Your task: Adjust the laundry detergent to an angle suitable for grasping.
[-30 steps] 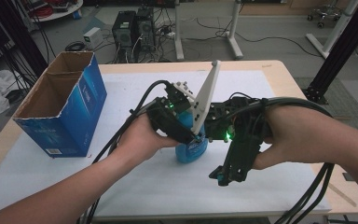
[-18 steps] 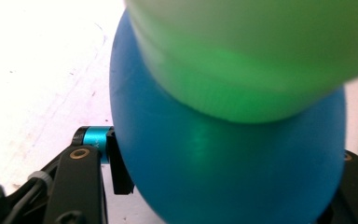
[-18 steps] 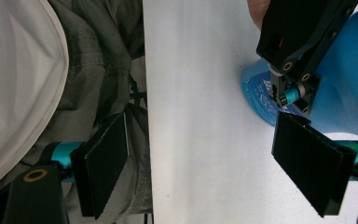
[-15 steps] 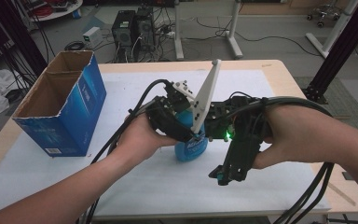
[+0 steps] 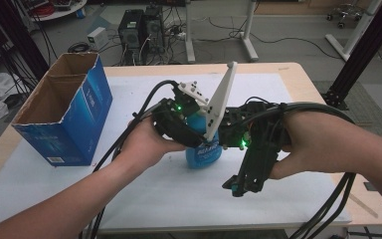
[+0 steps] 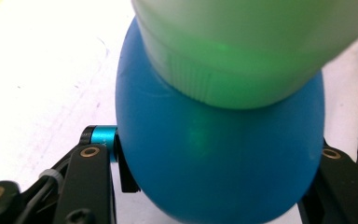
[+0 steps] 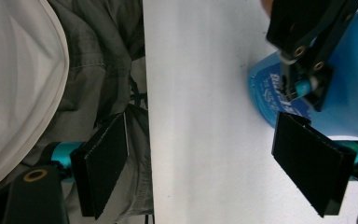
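A blue bottle [image 5: 202, 152] with a white cap stands upright on the white mat, mid-table. My left gripper [image 5: 198, 135] is shut on its body. In the left gripper view the black jaws press both sides of the round blue bottle [image 6: 219, 163], and the ribbed white cap [image 6: 242, 46] is above, tinted green by a light. My right gripper [image 5: 243, 186] hangs just right of the bottle, pointing down at the mat, open and empty. The right gripper view has its pads wide apart [image 7: 209, 168], with the blue bottle [image 7: 349, 102] and the left gripper's fingers [image 7: 303, 56] at upper right.
An open blue cardboard box [image 5: 59, 114] stands at the table's left. The white mat [image 5: 169, 194] covers most of the tabletop. In the right gripper view the mat's near edge runs past the person's clothing [image 7: 51, 70]. Thick cables trail from both grippers.
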Available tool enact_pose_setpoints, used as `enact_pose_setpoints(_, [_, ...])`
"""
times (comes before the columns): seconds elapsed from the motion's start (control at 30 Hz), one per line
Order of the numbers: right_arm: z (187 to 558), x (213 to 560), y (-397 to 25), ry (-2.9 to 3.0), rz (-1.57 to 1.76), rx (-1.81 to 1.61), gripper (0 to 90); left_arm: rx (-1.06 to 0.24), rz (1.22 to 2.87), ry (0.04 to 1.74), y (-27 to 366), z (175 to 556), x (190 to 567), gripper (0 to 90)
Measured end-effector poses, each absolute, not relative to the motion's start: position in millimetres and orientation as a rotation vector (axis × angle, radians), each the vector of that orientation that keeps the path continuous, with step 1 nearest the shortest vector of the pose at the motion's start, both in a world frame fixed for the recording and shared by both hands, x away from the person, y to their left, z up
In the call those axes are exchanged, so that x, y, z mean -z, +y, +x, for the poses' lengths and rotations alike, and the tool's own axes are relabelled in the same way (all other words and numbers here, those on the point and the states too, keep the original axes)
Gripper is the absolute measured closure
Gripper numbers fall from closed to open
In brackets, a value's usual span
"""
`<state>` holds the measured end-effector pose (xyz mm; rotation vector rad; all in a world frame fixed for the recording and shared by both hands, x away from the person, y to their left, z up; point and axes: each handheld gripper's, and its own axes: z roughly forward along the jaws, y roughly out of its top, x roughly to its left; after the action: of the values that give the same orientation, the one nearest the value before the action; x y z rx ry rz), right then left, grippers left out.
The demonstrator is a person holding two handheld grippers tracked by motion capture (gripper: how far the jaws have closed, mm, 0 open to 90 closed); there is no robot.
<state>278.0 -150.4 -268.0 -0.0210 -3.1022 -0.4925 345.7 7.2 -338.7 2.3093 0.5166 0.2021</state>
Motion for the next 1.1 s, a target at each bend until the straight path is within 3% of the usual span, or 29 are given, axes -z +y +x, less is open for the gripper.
enact_pose_setpoints(0.47, [277.1, 265.1, -149.4, -3.102, -0.025, 0.509, 18.0, -0.089, 2.322, 0.293, 44.9, 360.2, 312.5, 44.6])
enact_pose_setpoints(0.67, [276.9, 265.3, -147.8, -3.103, -0.02, 0.505, 18.0, -0.022, 2.371, 0.156, 54.7, 362.1, 321.0, 44.6])
enact_pose_setpoints(1.1, [277.2, 266.0, -146.7, -3.102, -0.02, 0.499, 18.0, -0.003, 2.376, 0.098, 62.6, 364.5, 339.2, 44.6])
